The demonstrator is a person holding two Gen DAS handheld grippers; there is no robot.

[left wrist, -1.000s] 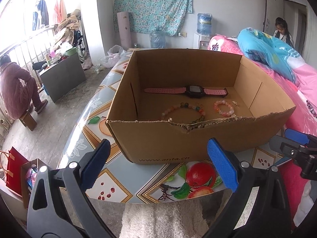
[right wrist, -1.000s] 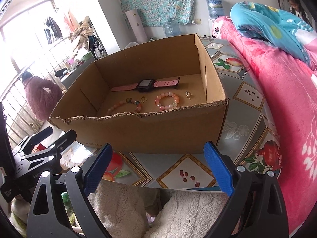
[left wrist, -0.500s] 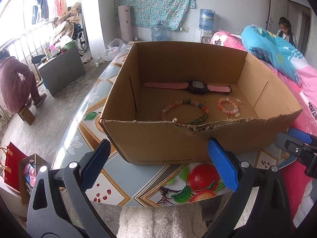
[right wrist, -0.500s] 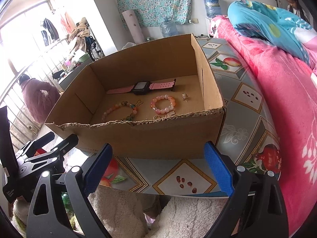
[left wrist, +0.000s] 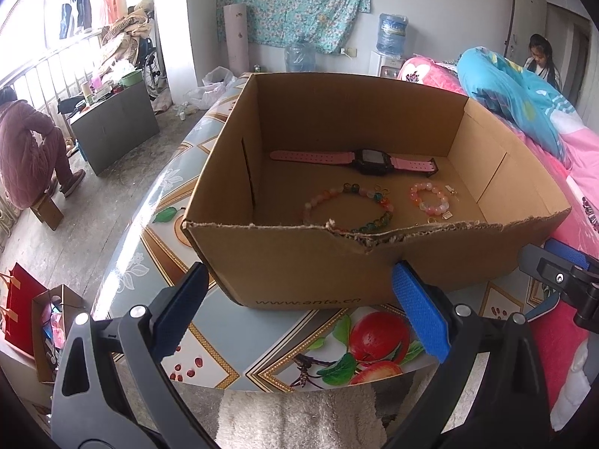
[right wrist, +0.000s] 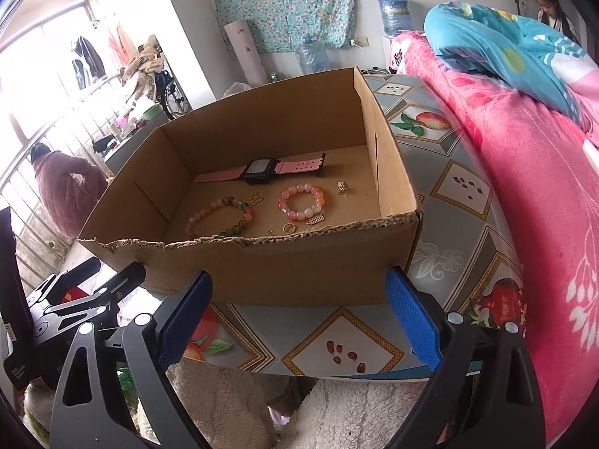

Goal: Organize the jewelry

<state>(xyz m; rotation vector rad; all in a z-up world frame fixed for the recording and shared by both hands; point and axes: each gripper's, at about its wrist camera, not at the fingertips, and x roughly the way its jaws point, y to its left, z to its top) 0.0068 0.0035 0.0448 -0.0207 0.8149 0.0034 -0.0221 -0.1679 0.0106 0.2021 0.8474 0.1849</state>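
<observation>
An open cardboard box point(left wrist: 307, 262) point(right wrist: 299, 273) stands on a fruit-patterned table. Inside lie a pink-strapped watch point(left wrist: 368, 159) point(right wrist: 262, 170), a large multicoloured bead bracelet point(left wrist: 348, 207) point(right wrist: 221, 217), a small pink bead bracelet point(left wrist: 430, 198) point(right wrist: 301, 202), a gold ring point(right wrist: 288, 228), a butterfly charm point(right wrist: 255, 198) and other small gold pieces point(right wrist: 342, 187). My left gripper point(left wrist: 299, 310) hangs open in front of the box's near wall, empty. The right gripper point(right wrist: 297, 314) is open too, before the same wall and holding nothing. Each gripper shows at the edge of the other's view.
A bed with a pink blanket point(right wrist: 524, 172) and a blue quilt point(left wrist: 516, 101) runs along the table's right. A fluffy white cloth point(right wrist: 337, 411) lies under the grippers. One person sits at the left by the railing point(left wrist: 26, 149), another stands at the far right point(left wrist: 541, 60). Bags point(left wrist: 33, 307) stand on the floor.
Both grippers have risen and tilted down a little, so more of the box floor and jewelry shows. Both stay open; nothing in the box has moved.
</observation>
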